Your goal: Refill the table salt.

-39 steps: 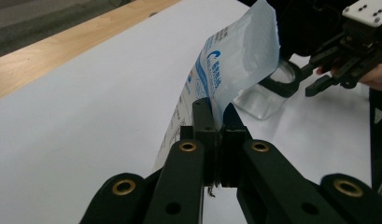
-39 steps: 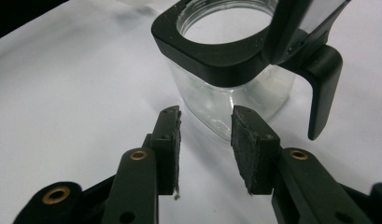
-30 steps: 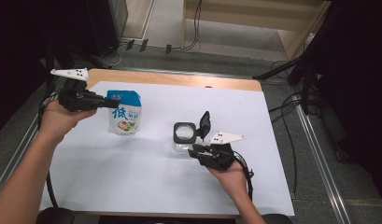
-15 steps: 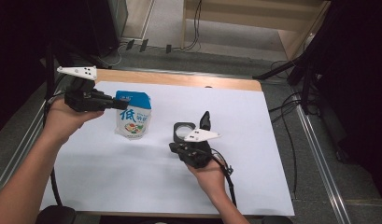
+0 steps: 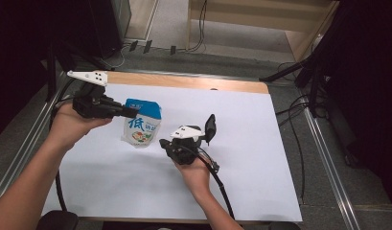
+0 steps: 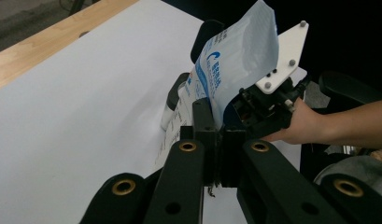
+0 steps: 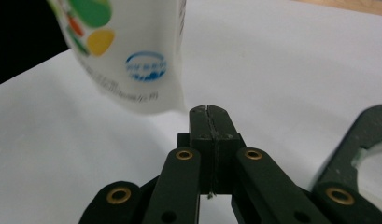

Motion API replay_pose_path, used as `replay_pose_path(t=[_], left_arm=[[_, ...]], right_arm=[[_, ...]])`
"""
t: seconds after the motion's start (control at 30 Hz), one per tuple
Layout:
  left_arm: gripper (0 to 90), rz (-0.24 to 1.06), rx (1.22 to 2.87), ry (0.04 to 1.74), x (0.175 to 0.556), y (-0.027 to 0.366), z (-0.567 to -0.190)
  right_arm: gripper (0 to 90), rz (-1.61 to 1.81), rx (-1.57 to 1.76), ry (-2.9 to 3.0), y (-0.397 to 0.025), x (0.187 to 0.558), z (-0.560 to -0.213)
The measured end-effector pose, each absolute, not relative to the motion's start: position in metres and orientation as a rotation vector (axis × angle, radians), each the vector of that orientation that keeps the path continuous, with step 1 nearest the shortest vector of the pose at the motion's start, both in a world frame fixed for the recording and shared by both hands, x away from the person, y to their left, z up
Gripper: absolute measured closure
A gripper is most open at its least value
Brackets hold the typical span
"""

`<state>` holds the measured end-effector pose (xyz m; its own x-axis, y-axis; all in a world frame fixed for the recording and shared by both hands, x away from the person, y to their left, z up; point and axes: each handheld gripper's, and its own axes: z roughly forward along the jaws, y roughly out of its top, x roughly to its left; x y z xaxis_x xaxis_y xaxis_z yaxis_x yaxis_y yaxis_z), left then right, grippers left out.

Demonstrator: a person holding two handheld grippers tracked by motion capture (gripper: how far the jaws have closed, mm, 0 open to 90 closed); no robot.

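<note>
The left gripper pinched the top of a white pouch with a blue band and a large blue "低"; the right gripper had its jaws together, holding nothing.

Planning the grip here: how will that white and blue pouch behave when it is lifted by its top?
The pouch probably flexes: the left gripper pinches its thin top seam flat. Its bulging lower body suggests filling, so it may sag or swing.

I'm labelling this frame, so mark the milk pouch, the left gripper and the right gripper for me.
milk pouch (image 5: 142, 128): high view, on its printed front.
left gripper (image 5: 131, 112): high view, at its jaw tips on the pouch's top.
right gripper (image 7: 209, 112): right gripper view, at its closed jaw tips.
</note>
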<state>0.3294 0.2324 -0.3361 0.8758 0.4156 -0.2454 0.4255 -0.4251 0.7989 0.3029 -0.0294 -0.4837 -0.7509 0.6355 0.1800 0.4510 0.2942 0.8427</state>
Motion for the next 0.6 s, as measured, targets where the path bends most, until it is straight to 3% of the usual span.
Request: replay_pose_path(t=[0.6], left_arm=[[90.0,-0.081,2.078,0.623,0.326,0.214,-0.332]], right_arm=[[90.0,1.455,0.946,2.311,-0.005,0.304,-0.496]])
